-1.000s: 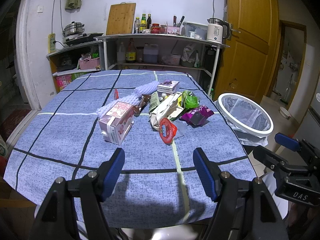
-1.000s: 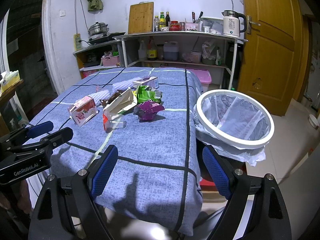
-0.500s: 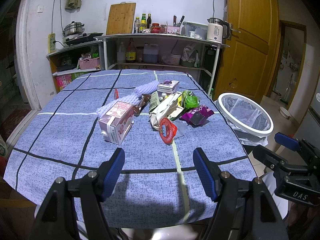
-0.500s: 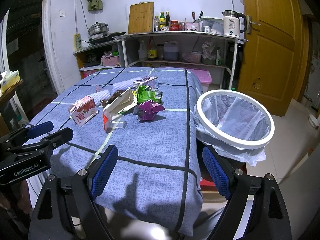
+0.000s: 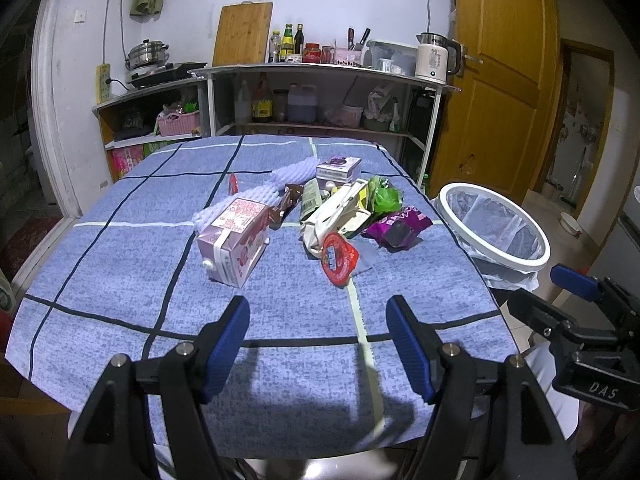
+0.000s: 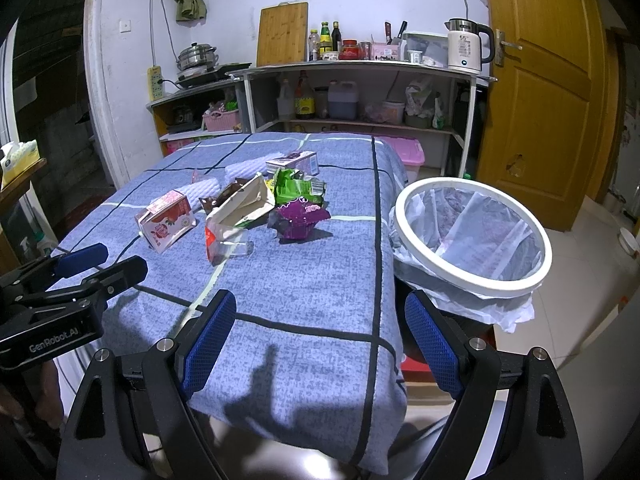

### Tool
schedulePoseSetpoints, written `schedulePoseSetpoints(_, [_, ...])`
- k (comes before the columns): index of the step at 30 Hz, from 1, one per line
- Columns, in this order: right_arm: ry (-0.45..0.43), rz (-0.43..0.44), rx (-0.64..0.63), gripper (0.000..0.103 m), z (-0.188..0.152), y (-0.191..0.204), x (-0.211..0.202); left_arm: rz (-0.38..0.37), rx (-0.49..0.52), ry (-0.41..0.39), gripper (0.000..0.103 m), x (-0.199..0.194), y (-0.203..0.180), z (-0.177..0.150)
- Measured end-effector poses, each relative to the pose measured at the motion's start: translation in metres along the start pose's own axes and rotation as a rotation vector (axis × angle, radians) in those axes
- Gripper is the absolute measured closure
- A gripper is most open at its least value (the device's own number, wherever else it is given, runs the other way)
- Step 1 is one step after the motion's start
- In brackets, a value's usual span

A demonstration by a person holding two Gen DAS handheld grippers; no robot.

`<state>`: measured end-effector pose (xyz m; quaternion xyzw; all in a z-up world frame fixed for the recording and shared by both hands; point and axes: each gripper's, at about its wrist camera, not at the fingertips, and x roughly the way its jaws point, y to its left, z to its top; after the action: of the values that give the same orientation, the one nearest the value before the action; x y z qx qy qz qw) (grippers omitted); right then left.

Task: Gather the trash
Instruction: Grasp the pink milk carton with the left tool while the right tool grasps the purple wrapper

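Two grippers are hanging over the near edge of a table (image 5: 120, 280) covered with a blue checked cloth. The left gripper (image 5: 318, 342) is spread wide open and is holding nothing. The right gripper (image 6: 320, 334) is spread wide open too, and it is empty as well.

All the trash is lying in a pile near the middle of the table, well apart from both grippers. A pink milk carton (image 5: 234, 242) is lying on its side at the left of the pile. A red jelly cup (image 5: 338, 257) is sitting at the front, touching a crumpled white carton (image 5: 338, 212). A purple wrapper (image 5: 398, 226) is lying at the right, with a green wrapper (image 5: 382, 196) just behind it. A small purple box (image 5: 338, 168) is sitting at the back.

A trash bin (image 6: 472, 236) with a white ring and a clear bag is standing just beside the right edge of the table.
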<state>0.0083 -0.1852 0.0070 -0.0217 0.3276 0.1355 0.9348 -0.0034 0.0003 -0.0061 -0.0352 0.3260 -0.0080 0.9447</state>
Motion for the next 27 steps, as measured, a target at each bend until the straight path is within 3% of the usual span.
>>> schedulePoseSetpoints(12, [0.031,0.051,-0.005,0.016,0.01,0.006,0.037,0.04,-0.017,0.014,0.031,0.026,0.029,0.013])
schedulePoseSetpoints(20, [0.047,0.061,-0.023,0.016,0.029,0.008,0.073,0.098,-0.015,0.011,0.031,0.053,0.058,0.03])
schedulePoseSetpoints(27, [0.089,0.07,-0.012,0.016,0.049,-0.001,0.112,0.103,-0.008,0.021,0.031,0.074,0.074,0.04])
